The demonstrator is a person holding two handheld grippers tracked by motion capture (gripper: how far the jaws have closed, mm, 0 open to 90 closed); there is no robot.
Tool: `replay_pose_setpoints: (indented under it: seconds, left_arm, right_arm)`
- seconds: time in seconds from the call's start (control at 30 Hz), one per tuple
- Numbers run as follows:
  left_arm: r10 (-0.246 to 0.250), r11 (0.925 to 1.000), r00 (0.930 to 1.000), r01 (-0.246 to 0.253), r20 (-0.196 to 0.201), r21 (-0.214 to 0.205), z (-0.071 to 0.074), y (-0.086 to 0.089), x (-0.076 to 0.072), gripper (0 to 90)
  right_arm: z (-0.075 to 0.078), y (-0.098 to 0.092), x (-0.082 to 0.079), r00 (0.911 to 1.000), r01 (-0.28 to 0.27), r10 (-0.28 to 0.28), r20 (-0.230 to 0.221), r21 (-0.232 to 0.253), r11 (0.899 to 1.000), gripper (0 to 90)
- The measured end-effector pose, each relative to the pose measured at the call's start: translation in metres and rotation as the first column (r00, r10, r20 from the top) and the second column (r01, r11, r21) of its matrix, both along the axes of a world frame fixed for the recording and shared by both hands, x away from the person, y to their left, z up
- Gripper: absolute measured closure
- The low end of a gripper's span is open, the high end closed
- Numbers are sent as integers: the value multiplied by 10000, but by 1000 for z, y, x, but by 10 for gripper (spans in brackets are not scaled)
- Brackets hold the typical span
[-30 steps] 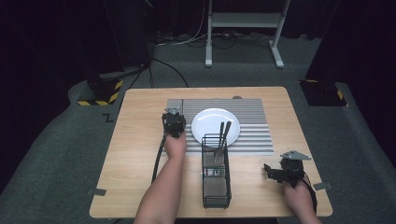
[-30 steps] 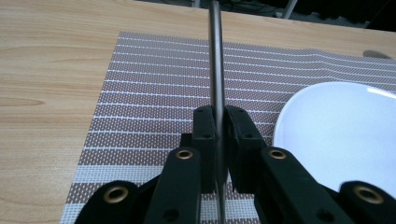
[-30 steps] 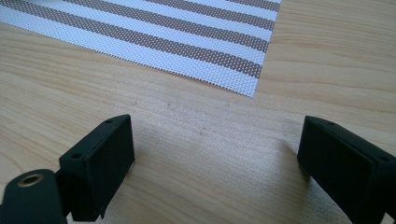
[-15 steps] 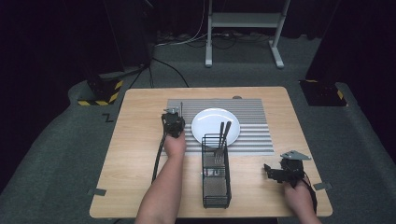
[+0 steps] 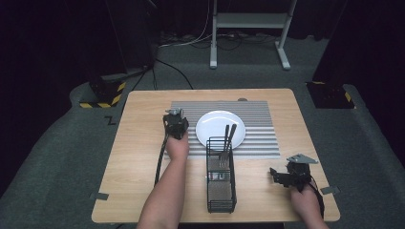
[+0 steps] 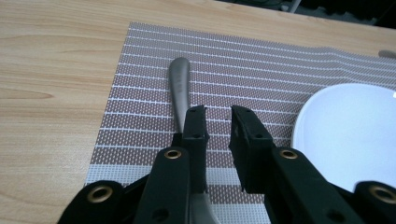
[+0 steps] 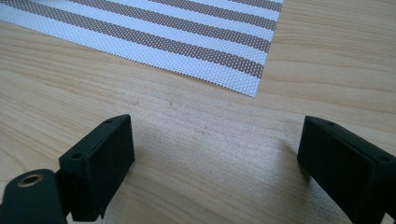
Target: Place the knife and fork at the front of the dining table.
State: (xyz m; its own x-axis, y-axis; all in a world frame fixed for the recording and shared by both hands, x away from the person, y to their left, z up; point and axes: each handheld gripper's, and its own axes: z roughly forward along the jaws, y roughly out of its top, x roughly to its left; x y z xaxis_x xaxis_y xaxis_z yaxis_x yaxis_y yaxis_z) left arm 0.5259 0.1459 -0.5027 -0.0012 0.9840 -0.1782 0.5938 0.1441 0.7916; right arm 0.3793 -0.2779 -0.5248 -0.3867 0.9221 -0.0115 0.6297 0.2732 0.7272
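Left gripper (image 6: pixel 219 116) is sitting low over the striped mat (image 6: pixel 140 116), jaws narrowed to a slim gap with nothing between them. A metal utensil handle (image 6: pixel 179 86) is lying flat on the mat, running from under the gripper's left jaw out ahead of it. The handle is beside that jaw, outside the gap, not clamped. I can't tell what kind of utensil it is; the working end is hidden under the gripper.

The white plate (image 6: pixel 350 126) is lying just to the right of the jaws, on the same mat. In the high view the wire caddy (image 5: pixel 220 176) is standing behind and to the right of the left gripper (image 5: pixel 175 125), with dark-handled cutlery (image 5: pixel 228 138) leaning out of its far end.

Right gripper (image 7: pixel 210 154) is idling over bare table (image 7: pixel 187 130), jaws spread wide, empty, with the mat corner ahead of it.

Handling judgement: the utensil looks light, rigid and smooth, so likely slippery and lying too flat for easy purchase. Best grip is across the narrow mid-handle, with the jaws straddling it squarely. The mat weave should be giving some friction against sliding. The plate is breakable, so keep the jaws off its rim.
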Motion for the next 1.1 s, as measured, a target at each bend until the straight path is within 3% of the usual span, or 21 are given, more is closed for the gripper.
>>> replay_pose_setpoints:
  seconds: [0.23,0.4,0.47,0.5,0.6,0.8,0.93,1.0,1.1]
  left_arm:
    - [-314,9958,9995,319,-80,861,1,-3,-10,704]
    - [-519,9966,9966,558,-646,602,-5,-5,-27,520]
    - [-637,9956,9954,684,-717,647,-9,-11,-34,492]
    - [-838,9887,9929,934,-845,1176,-10,-12,-37,466]
    - [-911,9788,9881,1118,-1240,1716,-14,-16,-48,467]
    - [-977,9767,9867,1202,-1301,1780,-15,-13,-58,587]
    - [-911,9807,9883,1105,-1226,1616,-16,-9,-60,675]
    - [-1033,9828,9876,1197,-1185,1405,-16,-7,-60,656]
    - [-1088,9826,9875,1243,-1144,1381,-14,-4,-63,511]
  right_arm:
    - [0,0,0,10000,-15,15,0,-7,10000,104]
    - [0,0,0,10000,-20,20,6,-13,10000,104]
    - [0,0,0,10000,-14,14,0,-10,10000,103]
    - [0,0,0,10000,-21,21,8,-15,10000,103]
    - [0,0,0,10000,-20,20,7,-14,10000,103]
    - [0,0,0,10000,-6,6,-4,-7,10000,103]
    - [0,0,0,10000,-6,6,-1,-13,10000,103]
    - [0,0,0,10000,-6,6,-2,-12,10000,103]
    - [0,0,0,10000,-23,23,-5,4,10000,103]
